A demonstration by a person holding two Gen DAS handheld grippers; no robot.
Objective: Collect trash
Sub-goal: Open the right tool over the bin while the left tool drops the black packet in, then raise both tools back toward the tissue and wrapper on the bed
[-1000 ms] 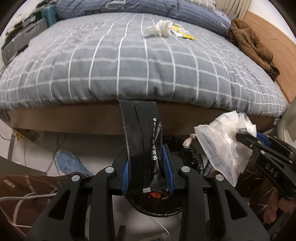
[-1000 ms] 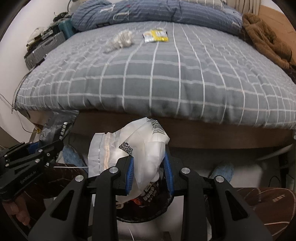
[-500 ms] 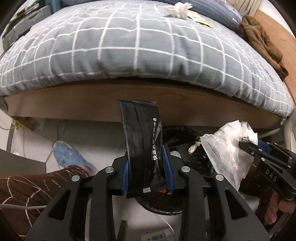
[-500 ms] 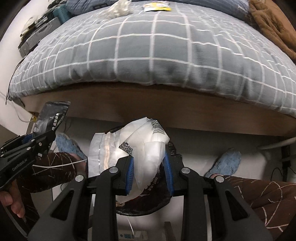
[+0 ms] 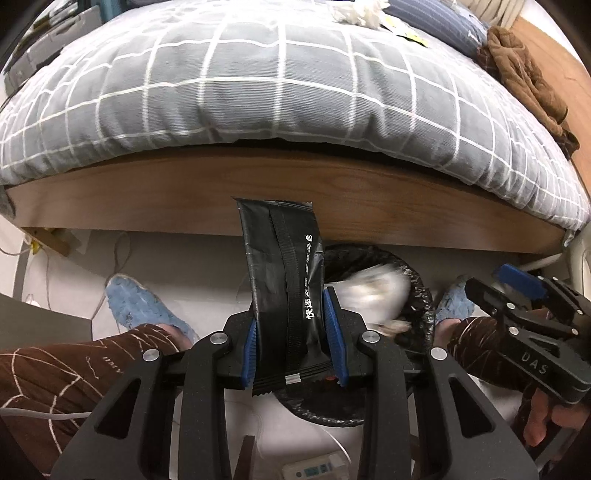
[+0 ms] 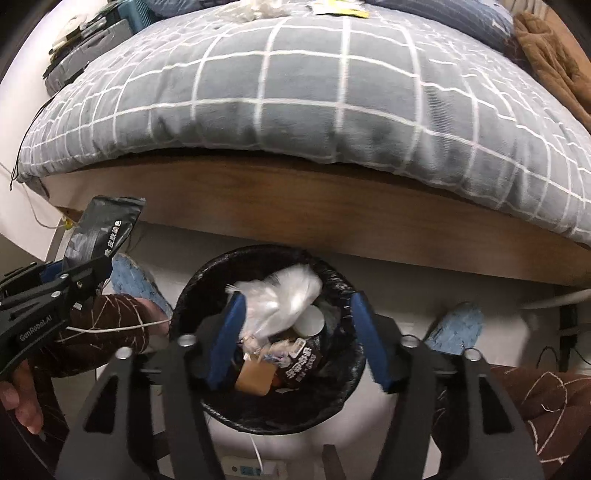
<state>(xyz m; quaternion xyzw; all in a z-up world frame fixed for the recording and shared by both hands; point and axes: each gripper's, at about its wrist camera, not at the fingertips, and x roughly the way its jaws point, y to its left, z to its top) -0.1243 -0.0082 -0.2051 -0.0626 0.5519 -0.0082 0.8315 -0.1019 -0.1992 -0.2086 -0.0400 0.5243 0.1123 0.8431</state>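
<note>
My left gripper (image 5: 292,332) is shut on a black plastic wrapper (image 5: 284,280) with white print, held upright just left of the bin; it also shows in the right wrist view (image 6: 99,236). My right gripper (image 6: 295,332) is open and empty right above the black-lined trash bin (image 6: 192,291). The white plastic bag (image 6: 280,295) lies blurred in the bin on top of other trash. In the left wrist view the bin (image 5: 421,291) and bag (image 5: 373,291) sit behind the wrapper, with the right gripper (image 5: 491,284) at the right.
The bed with a grey checked quilt (image 6: 332,92) and wooden frame (image 6: 295,206) rises just behind the bin. White crumpled paper (image 5: 358,13) and a yellow wrapper (image 6: 340,9) lie on the far quilt. Blue slippers (image 5: 136,306) and my legs flank the bin.
My right gripper has opened and the white plastic bag has dropped into the bin. Both grippers have lowered toward the bin. The left still holds the black wrapper.
</note>
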